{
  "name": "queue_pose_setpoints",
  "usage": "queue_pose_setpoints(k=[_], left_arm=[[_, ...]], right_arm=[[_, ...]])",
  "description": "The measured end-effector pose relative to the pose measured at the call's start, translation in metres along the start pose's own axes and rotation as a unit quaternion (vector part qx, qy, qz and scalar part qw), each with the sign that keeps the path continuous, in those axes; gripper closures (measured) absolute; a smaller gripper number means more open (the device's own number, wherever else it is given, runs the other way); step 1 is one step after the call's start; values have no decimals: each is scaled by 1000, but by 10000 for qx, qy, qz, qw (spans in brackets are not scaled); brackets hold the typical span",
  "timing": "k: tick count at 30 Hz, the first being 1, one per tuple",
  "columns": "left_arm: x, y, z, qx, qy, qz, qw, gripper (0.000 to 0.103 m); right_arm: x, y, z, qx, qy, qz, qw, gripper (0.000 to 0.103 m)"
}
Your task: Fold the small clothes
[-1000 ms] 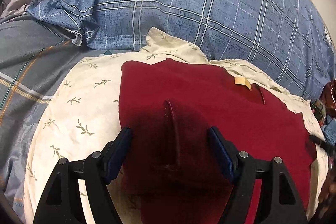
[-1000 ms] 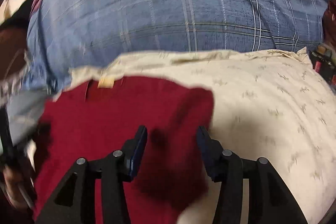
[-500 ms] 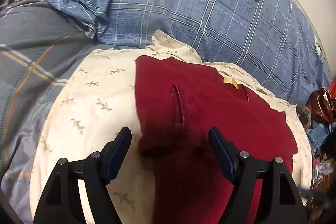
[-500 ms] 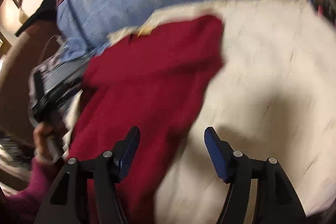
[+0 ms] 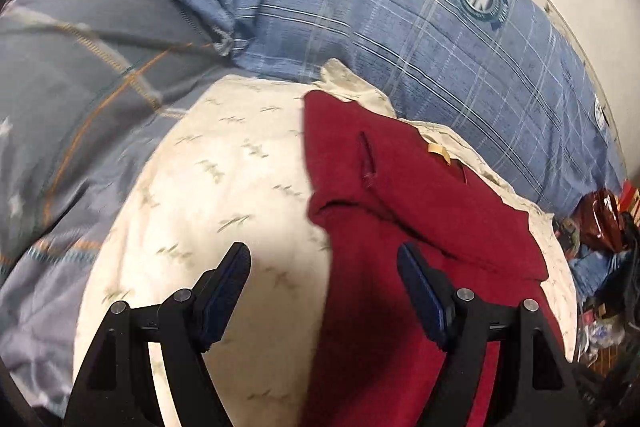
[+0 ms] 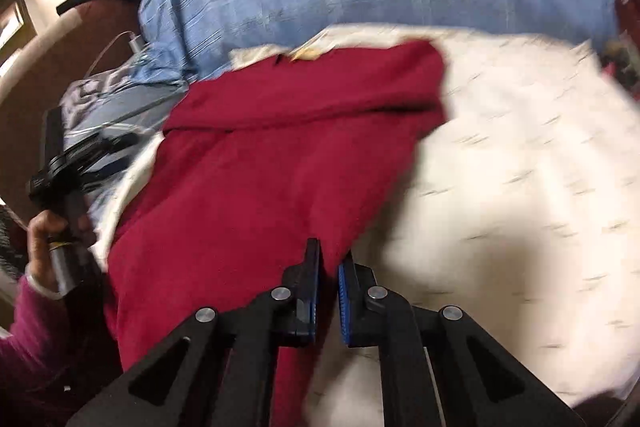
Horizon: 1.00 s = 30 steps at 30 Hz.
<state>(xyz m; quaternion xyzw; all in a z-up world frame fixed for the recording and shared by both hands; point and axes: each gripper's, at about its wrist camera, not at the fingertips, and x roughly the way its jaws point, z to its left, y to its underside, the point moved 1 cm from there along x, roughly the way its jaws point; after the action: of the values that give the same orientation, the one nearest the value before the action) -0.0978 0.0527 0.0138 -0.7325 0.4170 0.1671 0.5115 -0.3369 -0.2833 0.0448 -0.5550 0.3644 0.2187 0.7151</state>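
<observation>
A dark red garment (image 5: 420,211) lies on a cream leaf-print pillow (image 5: 224,187), its top part folded down over the rest, with a tan label (image 5: 438,149) near the collar. My left gripper (image 5: 323,267) hovers open over the garment's left edge, with one finger above the pillow, the other above the red cloth and nothing gripped. In the right wrist view the jaws of my right gripper (image 6: 329,269) are closing to a narrow gap, pinching the right edge of the red garment (image 6: 260,163). A hand (image 6: 46,231) holds the left gripper (image 6: 60,163) at the far left.
A blue plaid pillow (image 5: 400,11) with a round crest lies behind the cream one. A grey plaid duvet (image 5: 72,99) fills the left. Bags and clutter (image 5: 600,211) sit off the right edge. A white charger cable (image 6: 128,43) lies by the bed's left side.
The right gripper's jaws went from wide open to nearly together on the garment's right edge. The left gripper slid off the middle of the garment toward its left edge, staying open.
</observation>
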Motion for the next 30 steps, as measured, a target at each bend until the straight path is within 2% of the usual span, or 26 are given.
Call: queue_pose_setpoints(k=[3,5,6,8,9,10,12,15,17,20,25,30], left_arm=[[-7,9,5,-63,6,58,10000,28],[-8,11,3,-25,8,114,9999,28],[-10,12,1,12,8,126,9999,28],[-15,16,-2,71,28,109,9999,28],[-18,18,-3,89,47,136,9999,28],[-21,20,-3,81,83,160,9998,28],[-30,26,-3,33,193,205,9996,28],[-45,34,-3,166,174,210,9995,28],[-55,41,-5,376,96,222,9990,28],[-66,54,-10,657,-111,277,9974,28],[-75,73,-20,1061,-488,360,9925,28],[-79,80,-28,1038,-488,400,9926,28]], right_arm=[[2,5,-28,405,329,51,9986,103],[4,9,-43,786,31,165,9968,103],[0,12,-46,946,-310,139,9949,101],[-6,15,-42,964,-598,109,9935,96],[-6,16,-36,938,-647,127,9934,89],[-5,19,-31,875,-751,194,9931,74],[0,24,-19,698,-904,366,9928,59],[11,33,-7,600,-1062,636,9905,57],[19,42,-5,654,-1115,815,9883,50],[25,50,-1,712,-1263,926,9851,50],[26,54,3,743,-1428,869,9831,50],[30,55,11,673,-1357,812,9851,50]])
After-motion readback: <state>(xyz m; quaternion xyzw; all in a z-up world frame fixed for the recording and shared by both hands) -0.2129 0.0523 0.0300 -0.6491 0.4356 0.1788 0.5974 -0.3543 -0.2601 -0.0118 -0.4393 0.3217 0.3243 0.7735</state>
